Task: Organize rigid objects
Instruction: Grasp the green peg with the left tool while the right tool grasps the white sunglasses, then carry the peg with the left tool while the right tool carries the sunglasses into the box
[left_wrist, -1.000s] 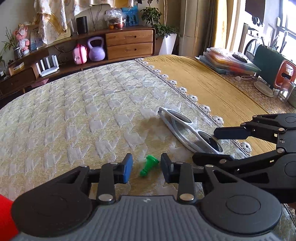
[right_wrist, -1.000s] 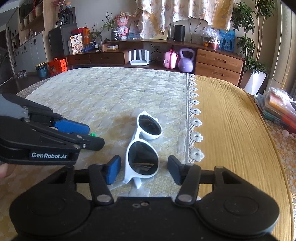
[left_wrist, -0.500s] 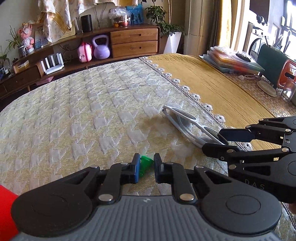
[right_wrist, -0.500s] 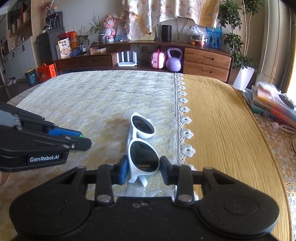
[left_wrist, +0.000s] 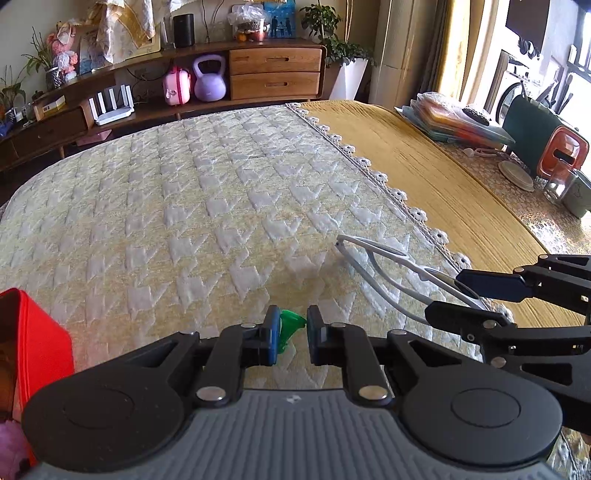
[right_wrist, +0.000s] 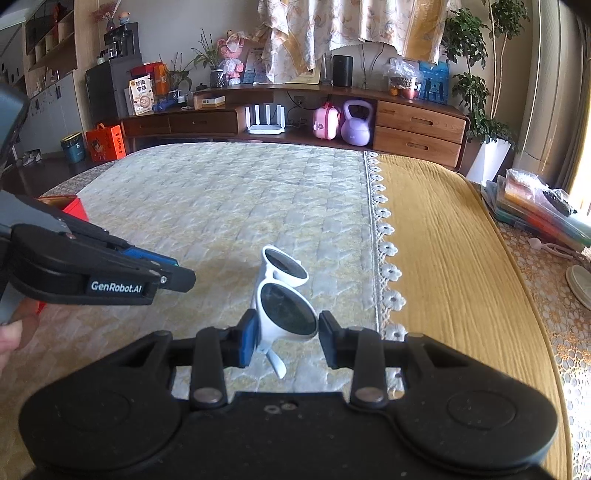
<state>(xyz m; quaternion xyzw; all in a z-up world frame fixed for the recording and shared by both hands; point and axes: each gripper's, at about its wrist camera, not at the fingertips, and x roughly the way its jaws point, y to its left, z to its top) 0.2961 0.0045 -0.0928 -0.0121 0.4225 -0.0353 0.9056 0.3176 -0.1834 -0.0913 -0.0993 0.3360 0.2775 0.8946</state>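
Left wrist view: the left claw (left_wrist: 290, 334) is clamped on a small green plastic piece (left_wrist: 289, 326) above the cream quilted cloth (left_wrist: 207, 206), a red box (left_wrist: 35, 339) at its left.

Right wrist view: the right claw (right_wrist: 286, 338) grips the white sunglasses (right_wrist: 284, 295) by one lens, over the same cloth near its lace edge (right_wrist: 384, 236).

Colours on my table
I see a green peg (left_wrist: 289, 324), white sunglasses (right_wrist: 282, 295) with dark lenses, a cream houndstooth cloth (left_wrist: 184, 221), a red box (left_wrist: 33, 343) near left.

Black hand-held gripper (right_wrist: 286, 338), blue pads, white GenRobot.AI lettering
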